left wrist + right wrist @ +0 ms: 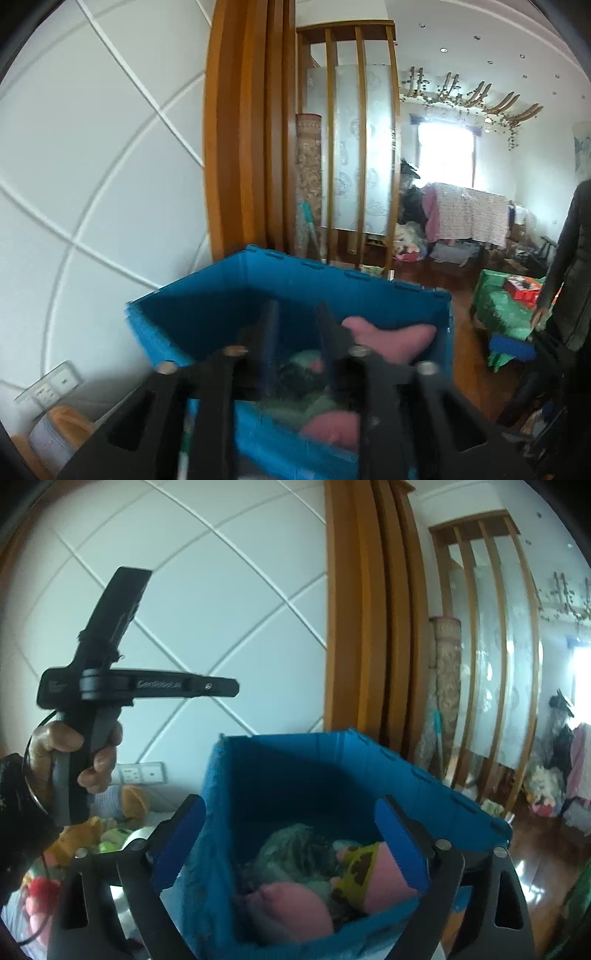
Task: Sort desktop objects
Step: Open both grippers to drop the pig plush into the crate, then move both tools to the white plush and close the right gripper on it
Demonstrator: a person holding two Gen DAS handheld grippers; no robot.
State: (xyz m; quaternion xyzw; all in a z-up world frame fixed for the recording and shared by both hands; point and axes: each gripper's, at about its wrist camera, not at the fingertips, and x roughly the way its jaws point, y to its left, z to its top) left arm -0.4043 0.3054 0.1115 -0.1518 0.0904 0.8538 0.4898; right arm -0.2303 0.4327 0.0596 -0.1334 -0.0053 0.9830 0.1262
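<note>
your left tongs point(295, 325) are motion-blurred, and their tips hide part of the toys point(388, 336) in the blue bin point(207, 306). the bin's near wall is cut off by the right view's bottom edge.

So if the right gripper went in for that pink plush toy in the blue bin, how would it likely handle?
The pink plush toy looks rounded and stuffed, so it would probably squash between the fingers and sag rather than stay stiff. Its fabric surface suggests little slipping. It lies packed against other soft items in the blue bin, so it may drag neighbours up. The right gripper stands wide open above it.
</note>
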